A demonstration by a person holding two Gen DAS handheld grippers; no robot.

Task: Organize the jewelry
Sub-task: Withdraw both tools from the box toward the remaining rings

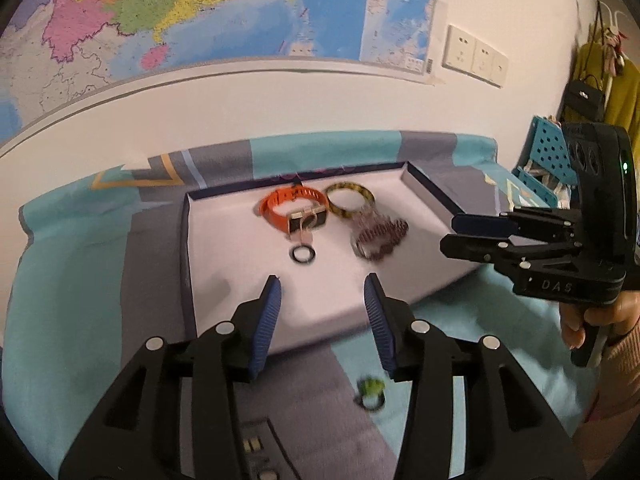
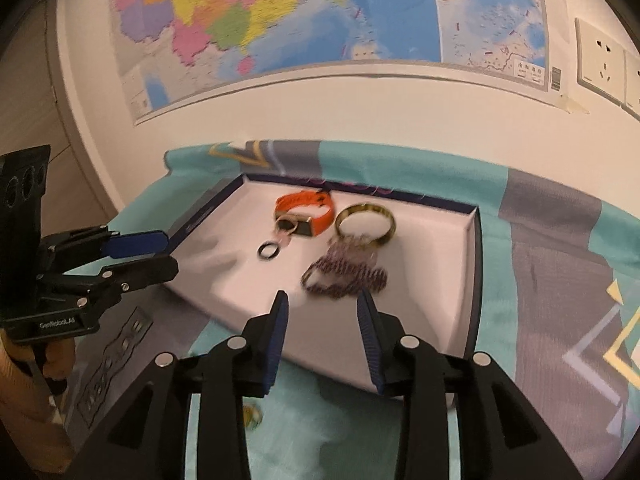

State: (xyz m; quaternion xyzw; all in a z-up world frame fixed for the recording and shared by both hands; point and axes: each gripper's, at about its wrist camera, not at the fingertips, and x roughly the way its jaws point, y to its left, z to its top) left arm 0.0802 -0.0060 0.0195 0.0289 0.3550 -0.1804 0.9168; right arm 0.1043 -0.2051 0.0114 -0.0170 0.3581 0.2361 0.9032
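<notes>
Fingers (image 1: 272,312) parted, empty; green ring (image 1: 371,394) outside tray (image 1: 424,184).

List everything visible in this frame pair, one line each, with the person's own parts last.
tray: one, white with dark rim, on the cloth
watch: one, orange strap, in the tray at the back
bangle: one, yellow-black, in the tray beside the watch
dark ring: one, black, in the tray in front of the watch
necklace: one, dark reddish, heaped in the tray in front of the bangle
green ring: one, on the cloth outside the tray
cloth: one, teal and grey
map: one, on the wall
sockets: white, on the wall
left gripper: open, empty
right gripper: open, empty
</notes>
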